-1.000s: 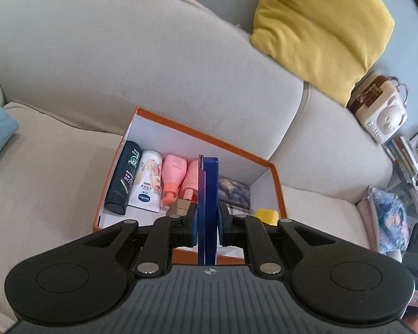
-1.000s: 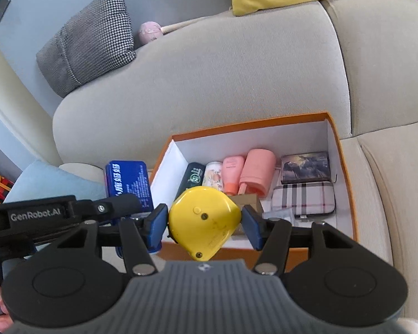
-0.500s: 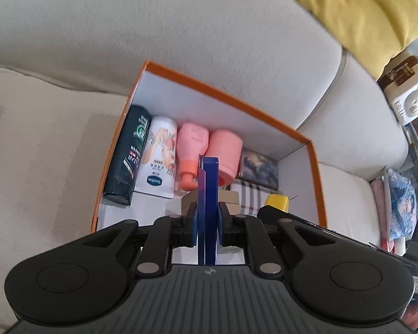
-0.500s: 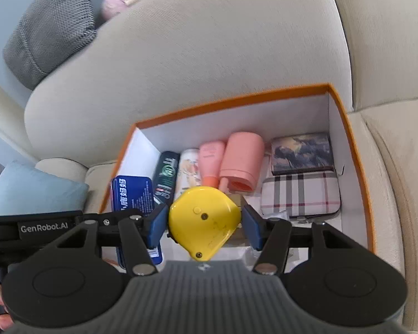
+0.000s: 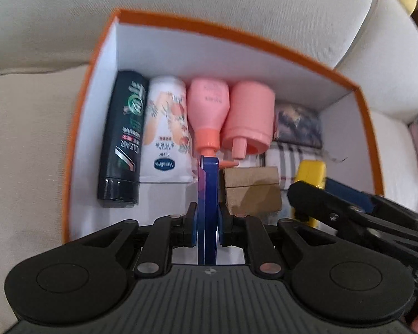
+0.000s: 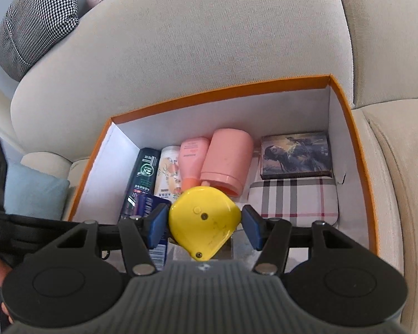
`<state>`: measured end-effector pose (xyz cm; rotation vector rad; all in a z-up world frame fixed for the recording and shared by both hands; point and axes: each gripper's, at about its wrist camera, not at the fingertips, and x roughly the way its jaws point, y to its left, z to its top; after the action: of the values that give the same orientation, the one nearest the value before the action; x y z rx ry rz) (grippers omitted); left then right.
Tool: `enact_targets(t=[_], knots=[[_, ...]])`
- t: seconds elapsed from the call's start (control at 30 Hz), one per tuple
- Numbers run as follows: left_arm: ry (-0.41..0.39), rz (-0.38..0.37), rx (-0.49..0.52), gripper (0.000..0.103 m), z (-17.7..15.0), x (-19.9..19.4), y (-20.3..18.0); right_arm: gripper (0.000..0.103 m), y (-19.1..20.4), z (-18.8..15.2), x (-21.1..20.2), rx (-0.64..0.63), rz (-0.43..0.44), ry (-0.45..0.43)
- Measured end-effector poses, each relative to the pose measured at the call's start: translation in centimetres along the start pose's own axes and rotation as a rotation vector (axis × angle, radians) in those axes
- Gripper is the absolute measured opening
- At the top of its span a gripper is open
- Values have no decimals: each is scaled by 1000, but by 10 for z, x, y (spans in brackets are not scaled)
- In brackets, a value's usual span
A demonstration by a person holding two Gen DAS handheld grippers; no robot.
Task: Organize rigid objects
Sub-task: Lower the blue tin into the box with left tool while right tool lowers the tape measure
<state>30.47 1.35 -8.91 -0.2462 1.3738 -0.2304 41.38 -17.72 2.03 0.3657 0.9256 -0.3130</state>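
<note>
An orange box (image 5: 89,89) with a white inside sits on a beige sofa; it also shows in the right wrist view (image 6: 345,103). My left gripper (image 5: 206,220) is shut on a flat blue tin (image 5: 208,194), held on edge over the box's front part. My right gripper (image 6: 204,224) is shut on a yellow tape measure (image 6: 204,222) above the box's front middle. The blue tin (image 6: 150,208) shows at its left. In the box lie a dark bottle (image 5: 125,136), a white tube (image 5: 164,130) and two pink bottles (image 5: 209,111).
A brown cardboard block (image 5: 250,192), a plaid case (image 6: 292,197) and a picture tin (image 6: 295,156) also lie in the box. A houndstooth cushion (image 6: 33,22) rests on the sofa back. A light blue cushion (image 6: 30,194) lies left of the box.
Both grippers have moved forward and down over the box with their objects still held. The box now fills both views.
</note>
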Motion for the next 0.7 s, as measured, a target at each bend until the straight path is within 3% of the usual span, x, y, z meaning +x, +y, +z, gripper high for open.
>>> enact_targets(t=[0.3, 0.43, 0.7], knots=[[97, 16, -70, 15, 7, 29, 8, 59, -4, -2, 1, 18, -17, -4], [75, 51, -46, 22, 5, 23, 6, 59, -4, -5, 2, 28, -32, -1], [3, 103, 5, 22, -2, 1, 2, 59, 3, -10, -4, 51, -41, 34]])
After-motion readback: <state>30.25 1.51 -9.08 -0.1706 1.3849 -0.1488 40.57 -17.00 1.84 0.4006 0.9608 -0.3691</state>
